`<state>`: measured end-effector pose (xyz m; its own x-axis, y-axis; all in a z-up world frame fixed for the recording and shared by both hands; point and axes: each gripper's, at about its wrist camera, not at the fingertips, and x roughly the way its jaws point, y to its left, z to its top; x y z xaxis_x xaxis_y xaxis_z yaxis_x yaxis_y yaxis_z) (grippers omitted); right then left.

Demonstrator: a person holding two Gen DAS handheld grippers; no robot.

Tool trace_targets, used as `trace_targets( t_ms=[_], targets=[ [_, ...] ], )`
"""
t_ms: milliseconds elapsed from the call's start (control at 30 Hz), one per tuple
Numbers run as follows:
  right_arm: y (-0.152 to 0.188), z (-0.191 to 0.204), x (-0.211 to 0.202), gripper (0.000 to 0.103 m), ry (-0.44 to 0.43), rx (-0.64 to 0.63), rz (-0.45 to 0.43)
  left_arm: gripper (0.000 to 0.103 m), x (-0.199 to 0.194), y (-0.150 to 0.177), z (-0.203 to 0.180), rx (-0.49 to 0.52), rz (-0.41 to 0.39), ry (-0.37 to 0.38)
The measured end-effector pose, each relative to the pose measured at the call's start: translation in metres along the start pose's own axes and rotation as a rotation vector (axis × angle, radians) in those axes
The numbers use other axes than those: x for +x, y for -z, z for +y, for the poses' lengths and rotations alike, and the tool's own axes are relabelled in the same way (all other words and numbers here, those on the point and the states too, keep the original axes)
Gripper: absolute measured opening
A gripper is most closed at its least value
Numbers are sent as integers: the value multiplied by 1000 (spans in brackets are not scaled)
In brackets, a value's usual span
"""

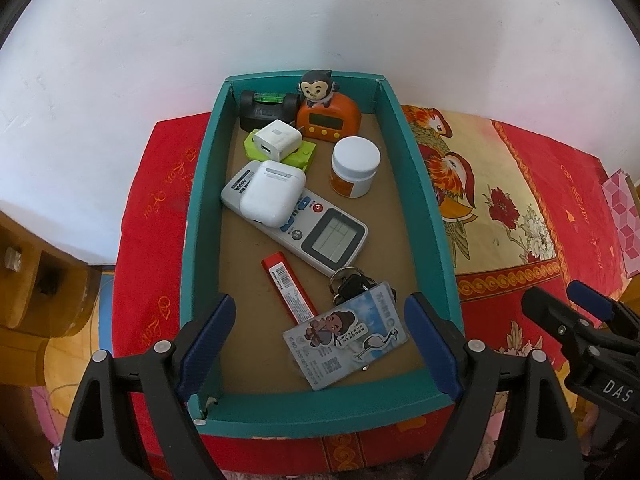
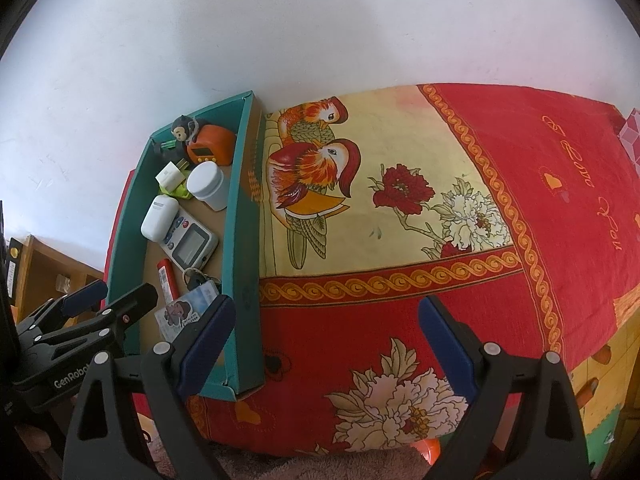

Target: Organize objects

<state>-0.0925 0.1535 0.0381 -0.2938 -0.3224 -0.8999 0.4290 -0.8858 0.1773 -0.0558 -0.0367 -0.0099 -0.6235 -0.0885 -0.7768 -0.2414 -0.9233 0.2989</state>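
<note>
The left gripper (image 1: 318,340) hangs wide and empty over the teal box (image 1: 416,184), nearest the card (image 1: 346,336), probably lying crosswise; the right gripper (image 2: 326,344), also wide, faces bare cloth.

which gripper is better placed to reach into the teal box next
Left. The left gripper hangs open above the teal box, over the card. The right gripper is open over bare bedspread beside it.

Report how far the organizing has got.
Looks nearly done: the remote, earbud case, pill jar, orange timer and key card all lie inside the teal box. Both claws, left and right, are open and empty. Nothing loose shows on the cloth.
</note>
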Motion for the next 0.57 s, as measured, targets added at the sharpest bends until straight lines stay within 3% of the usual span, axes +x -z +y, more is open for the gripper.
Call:
trace_targets(
  t_ms=[567],
  targets=[
    [-1, 3, 2, 94, 3, -1, 5, 89, 1, -1, 1, 6, 5, 15]
  ],
)
